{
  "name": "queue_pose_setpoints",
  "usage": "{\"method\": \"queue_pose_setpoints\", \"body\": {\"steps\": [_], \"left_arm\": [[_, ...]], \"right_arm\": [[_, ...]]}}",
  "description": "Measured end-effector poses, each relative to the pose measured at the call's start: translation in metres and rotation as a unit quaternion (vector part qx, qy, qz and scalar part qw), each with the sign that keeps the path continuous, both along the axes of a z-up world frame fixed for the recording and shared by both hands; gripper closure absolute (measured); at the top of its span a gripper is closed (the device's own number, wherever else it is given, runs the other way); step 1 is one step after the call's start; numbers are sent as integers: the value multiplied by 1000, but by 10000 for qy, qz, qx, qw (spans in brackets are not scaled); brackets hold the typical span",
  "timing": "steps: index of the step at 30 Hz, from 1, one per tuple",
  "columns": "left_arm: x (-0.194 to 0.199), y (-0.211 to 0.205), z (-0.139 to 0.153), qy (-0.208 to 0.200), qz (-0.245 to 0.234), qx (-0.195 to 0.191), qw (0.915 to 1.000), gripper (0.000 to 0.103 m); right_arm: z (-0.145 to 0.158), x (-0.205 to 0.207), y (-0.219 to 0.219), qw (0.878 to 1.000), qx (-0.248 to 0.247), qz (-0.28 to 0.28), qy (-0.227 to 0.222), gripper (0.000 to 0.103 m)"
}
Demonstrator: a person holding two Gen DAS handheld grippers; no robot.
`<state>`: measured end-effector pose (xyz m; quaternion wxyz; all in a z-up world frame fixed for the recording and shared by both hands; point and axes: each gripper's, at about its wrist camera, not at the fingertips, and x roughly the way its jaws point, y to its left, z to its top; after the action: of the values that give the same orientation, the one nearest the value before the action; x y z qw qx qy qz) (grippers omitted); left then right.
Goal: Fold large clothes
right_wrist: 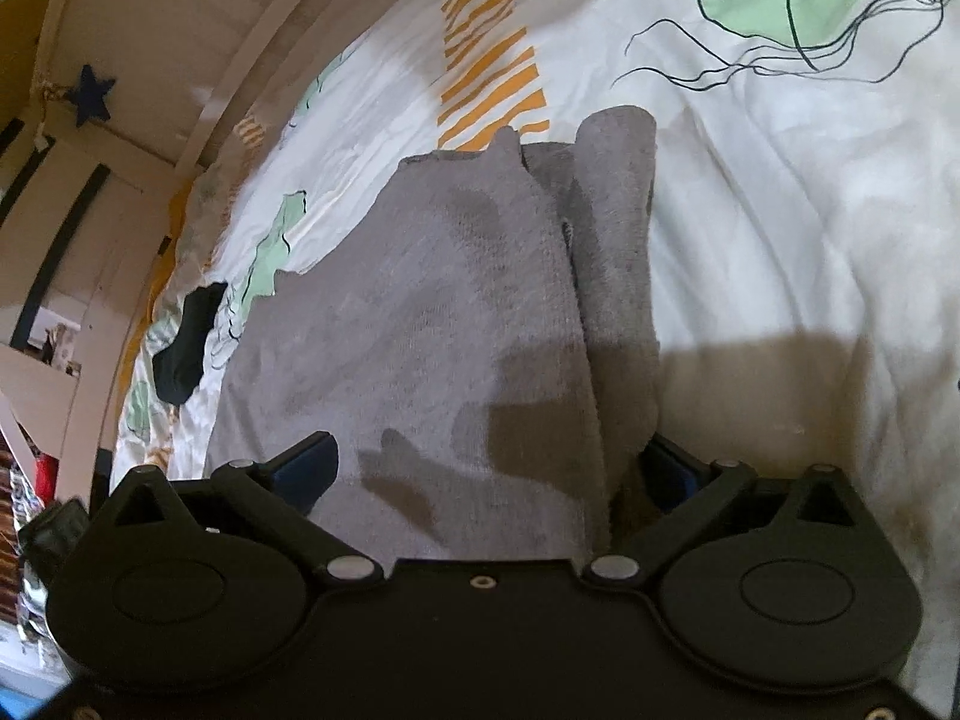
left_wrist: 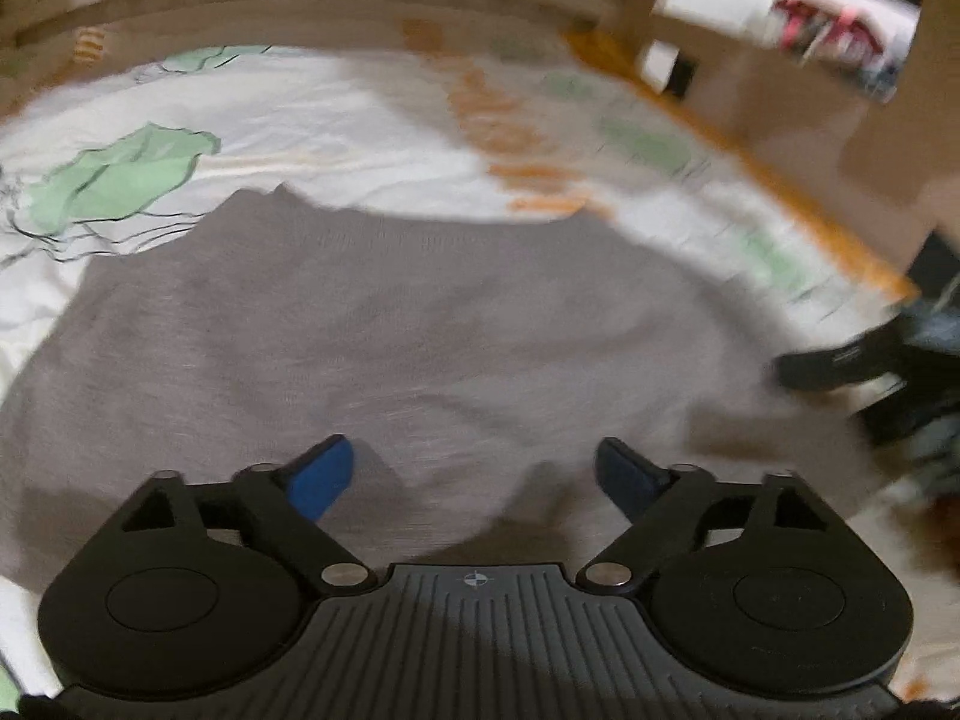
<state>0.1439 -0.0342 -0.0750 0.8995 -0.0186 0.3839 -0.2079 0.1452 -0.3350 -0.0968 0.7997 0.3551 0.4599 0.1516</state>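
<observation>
two tools hang wide open over the grey garment (right_wrist: 456,312), which lies part-folded on the patterned bed cover (right_wrist: 780,192). left tool (left_wrist: 474,474) and right tool (right_wrist: 492,468) grip nothing; the blurred left view perhaps hides wrinkles, so smooth flat before pinching an edge.

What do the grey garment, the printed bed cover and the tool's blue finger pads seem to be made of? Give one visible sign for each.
Grey garment: probably a soft knit, matte; a fine looped texture shows and it folds limply.
Printed bed cover: likely thin woven cotton or similar, matte; sharp small creases and flat printed shapes.
Blue finger pads: seemingly rubber or soft plastic, dull finish; blur leaves this open.
</observation>
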Motion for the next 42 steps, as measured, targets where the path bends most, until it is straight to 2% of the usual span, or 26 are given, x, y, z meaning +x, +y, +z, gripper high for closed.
{"method": "queue_pose_setpoints", "body": {"steps": [3, 6, 8, 10, 15, 18, 22, 24, 27, 29, 32, 34, 42], "left_arm": [[-14, -8, 5, -172, -299, -228, 9991, 28], [-18, -23, 0, -275, -559, -81, 9980, 29], [-12, -28, -13, -35, -539, 30, 9985, 31], [-10, -26, -25, 263, -535, -159, 9981, 32], [-18, -28, -24, 234, -643, -48, 9976, 31], [-16, -24, -13, 185, -535, -198, 9982, 31], [-7, -19, 10, -350, -215, -393, 9984, 31], [6, -20, 14, -431, -11, -455, 9980, 31], [31, -20, 10, -286, 250, -658, 9971, 36], [47, -23, 1, -86, 338, -730, 9967, 53], [62, -30, -16, 139, 373, -461, 9981, 64], [64, -28, -23, 85, 295, -347, 9989, 65], [60, -22, -27, -30, 265, -461, 9986, 65]], "right_arm": [[0, -1, 0, 10000, 27, -31, -5, 0], [0, 0, 0, 10000, -25, -14, -9, 0], [0, 0, 1, 10000, -60, 0, -16, 0], [0, -1, 1, 10000, -57, -1, -24, 0], [1, -2, 1, 10000, -48, -7, -21, 0], [1, -2, 2, 10000, -75, -16, -3, 0], [2, -3, 2, 10000, -49, -36, -1, 0], [2, -3, 2, 10000, -33, -60, 15, 0], [2, -2, 2, 10000, -14, -86, 32, 0], [1, -3, 1, 9999, 10, -105, 31, 0], [1, -3, 1, 9999, 39, -128, 29, 0], [1, -2, 1, 9999, 57, -138, 28, 0], [0, 0, 3, 9998, 108, -185, -55, 0]]}}
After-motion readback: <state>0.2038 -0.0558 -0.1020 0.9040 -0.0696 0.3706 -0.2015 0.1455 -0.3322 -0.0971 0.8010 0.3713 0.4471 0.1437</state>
